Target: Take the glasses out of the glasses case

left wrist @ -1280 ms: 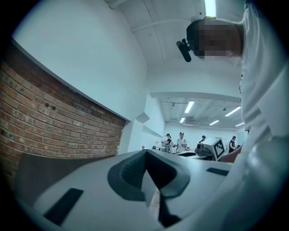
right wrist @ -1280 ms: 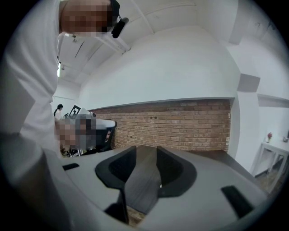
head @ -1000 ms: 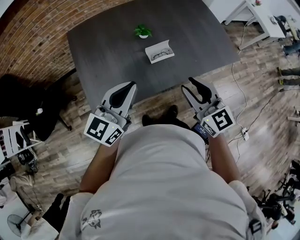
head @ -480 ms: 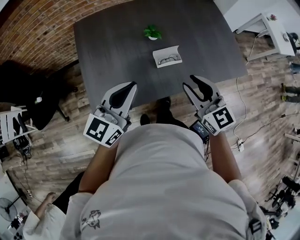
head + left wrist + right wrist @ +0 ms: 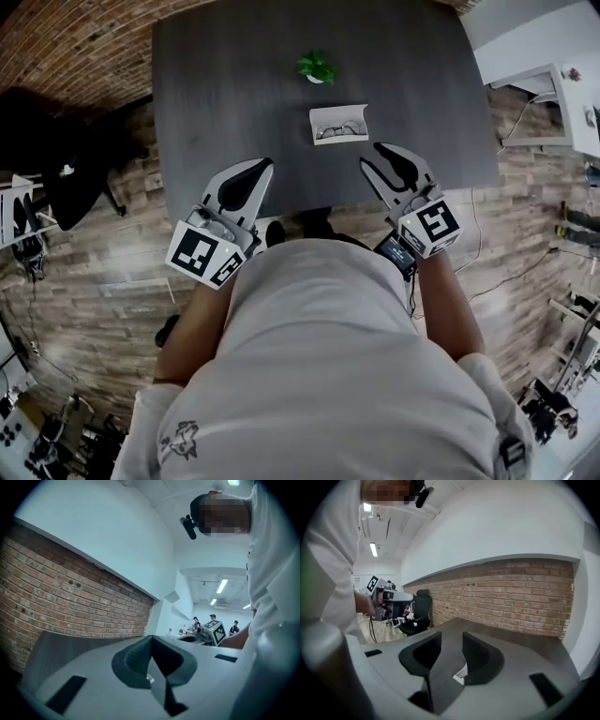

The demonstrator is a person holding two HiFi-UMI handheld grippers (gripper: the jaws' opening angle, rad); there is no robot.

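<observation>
A white glasses case (image 5: 338, 124) lies open on the dark grey table (image 5: 234, 84), with the glasses (image 5: 339, 129) inside it. Both grippers hover at the table's near edge, short of the case and apart from it. My left gripper (image 5: 242, 184) is to the case's lower left, its jaws pressed together with nothing in them (image 5: 151, 639). My right gripper (image 5: 394, 169) is to the case's lower right and stands open with a narrow empty gap (image 5: 451, 639). A small white patch (image 5: 461, 673) shows low between its jaws; I cannot tell what it is.
A small green potted plant (image 5: 317, 67) stands just beyond the case. A black office chair (image 5: 66, 178) is left of the table, a white desk (image 5: 553, 84) at the right. A brick wall (image 5: 75, 37) runs behind. Several people (image 5: 213, 623) stand far off.
The view has moved toward the table: the case and plant sit closer and more centred. Both grippers now reach over the table's near edge. Neither gripper's jaws have changed.
</observation>
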